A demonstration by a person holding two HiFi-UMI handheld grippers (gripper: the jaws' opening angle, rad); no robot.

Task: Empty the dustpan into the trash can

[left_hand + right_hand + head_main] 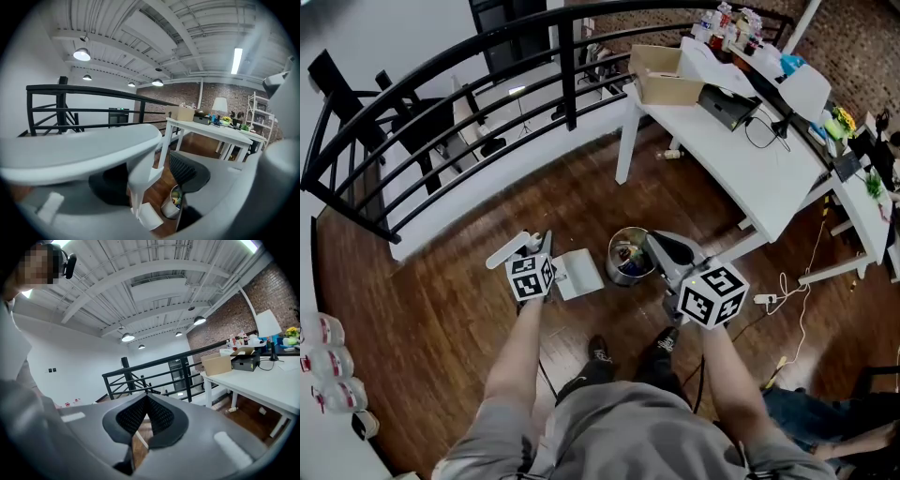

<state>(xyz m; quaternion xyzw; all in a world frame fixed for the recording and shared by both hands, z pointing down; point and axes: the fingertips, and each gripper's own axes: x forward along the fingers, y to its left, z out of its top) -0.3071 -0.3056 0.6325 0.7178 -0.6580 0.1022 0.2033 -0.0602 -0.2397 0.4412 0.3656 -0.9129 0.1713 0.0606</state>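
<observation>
The white dustpan (579,274) sits low by the wooden floor, just left of the round metal trash can (626,258), which has rubbish in it. My left gripper (546,265) is at the dustpan's handle. In the left gripper view the white handle (140,187) runs down between the dark pads (187,171) to the pan (150,218). Floor shows between the handle and the right pad, so the left gripper (150,176) is open around it. The trash can (169,202) stands right of the pan. My right gripper (661,251) hovers over the can's right rim. Its jaws (147,404) meet at the tips, empty.
A white desk (750,159) with a cardboard box (661,75) and electronics stands behind the can. A black railing (441,103) curves across the far left. Cables and a power strip (766,300) lie on the floor at right. The person's shoes (600,354) are just behind the can.
</observation>
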